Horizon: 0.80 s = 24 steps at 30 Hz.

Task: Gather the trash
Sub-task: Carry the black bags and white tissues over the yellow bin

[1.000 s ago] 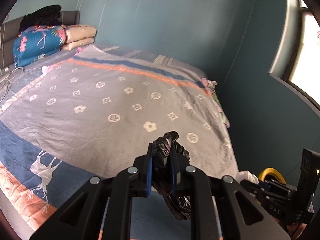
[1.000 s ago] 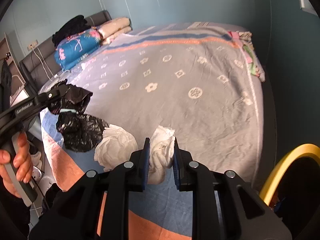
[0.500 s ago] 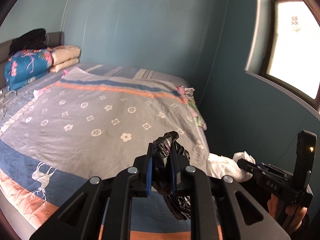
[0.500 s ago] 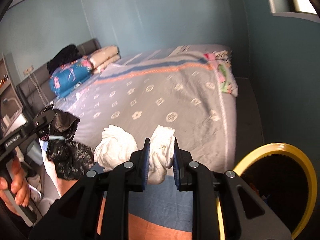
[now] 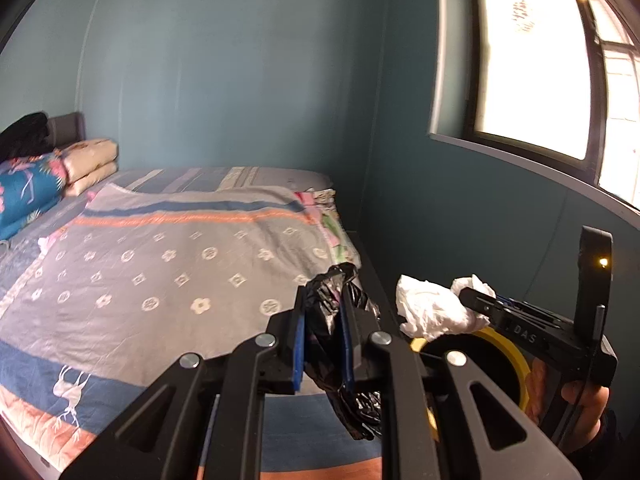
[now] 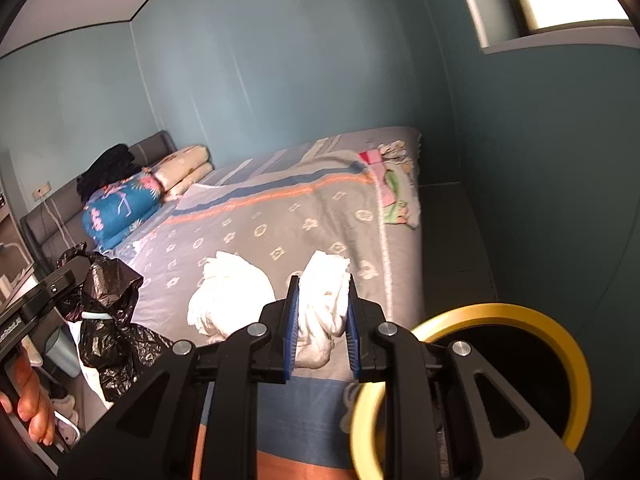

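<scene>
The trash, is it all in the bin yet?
Not yet. The left gripper is shut on a black plastic bag, and the right gripper is shut on white crumpled paper. Both are lifted off the bed. The yellow-rimmed bin sits close below; dropping them in is left.

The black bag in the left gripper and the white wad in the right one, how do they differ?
The black bag is glossy, thin plastic; the white wad is matte and looks like crumpled paper or cloth. The bag hangs limp below the left gripper; the wad bulges plump between the right gripper fingers, with a second lump beside them. Both are clamped between blue pads, near the yellow-rimmed bin.
</scene>
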Tool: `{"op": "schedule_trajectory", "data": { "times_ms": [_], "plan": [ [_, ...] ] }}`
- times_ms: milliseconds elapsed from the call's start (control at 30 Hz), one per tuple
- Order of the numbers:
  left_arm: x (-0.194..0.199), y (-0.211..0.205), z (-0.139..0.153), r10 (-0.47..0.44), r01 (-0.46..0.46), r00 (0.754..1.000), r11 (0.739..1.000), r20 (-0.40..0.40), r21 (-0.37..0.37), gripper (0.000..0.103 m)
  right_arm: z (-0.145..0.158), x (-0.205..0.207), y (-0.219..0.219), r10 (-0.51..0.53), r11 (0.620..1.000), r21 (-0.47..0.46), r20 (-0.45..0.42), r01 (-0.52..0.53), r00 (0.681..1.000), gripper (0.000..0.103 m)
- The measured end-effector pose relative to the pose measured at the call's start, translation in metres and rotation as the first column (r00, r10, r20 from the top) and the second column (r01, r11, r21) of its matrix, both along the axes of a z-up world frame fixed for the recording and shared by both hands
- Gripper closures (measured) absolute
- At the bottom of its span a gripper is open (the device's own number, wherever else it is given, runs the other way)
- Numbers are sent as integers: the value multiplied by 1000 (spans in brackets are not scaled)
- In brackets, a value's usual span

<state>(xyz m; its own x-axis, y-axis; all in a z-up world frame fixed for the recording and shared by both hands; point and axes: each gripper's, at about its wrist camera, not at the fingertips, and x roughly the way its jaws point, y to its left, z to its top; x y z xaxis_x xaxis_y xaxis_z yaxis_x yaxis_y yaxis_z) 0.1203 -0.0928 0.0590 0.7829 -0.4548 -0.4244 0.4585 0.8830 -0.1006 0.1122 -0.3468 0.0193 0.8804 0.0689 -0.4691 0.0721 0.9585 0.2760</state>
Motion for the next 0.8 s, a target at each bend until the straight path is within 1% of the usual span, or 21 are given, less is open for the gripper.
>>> {"op": "schedule_trajectory", "data": {
  "times_ms": [233,433,600,633,800],
  "plan": [
    [-14,-41,4,-73,72,997,997,32,37,90,2,-28,-40,-98,995,8,20,97,995,83],
    [-16,-68,3,-122,120,992,992,26,45,90,-2,-41,-72,-166,986,25,26,166,986,83],
    [-9,-97,-8,-181,182,983,982,-22,42,90,-6,-48,-89,-219,975,27,15,219,976,83],
    [-8,-101,-10,-191,192,981,980,-30,45,90,-9,-50,-96,-239,971,25,1,239,971,83],
    [3,-125,-27,-226,230,972,971,-67,58,89,-17,-50,-113,-268,963,29,-26,268,963,83]
  ]
}}
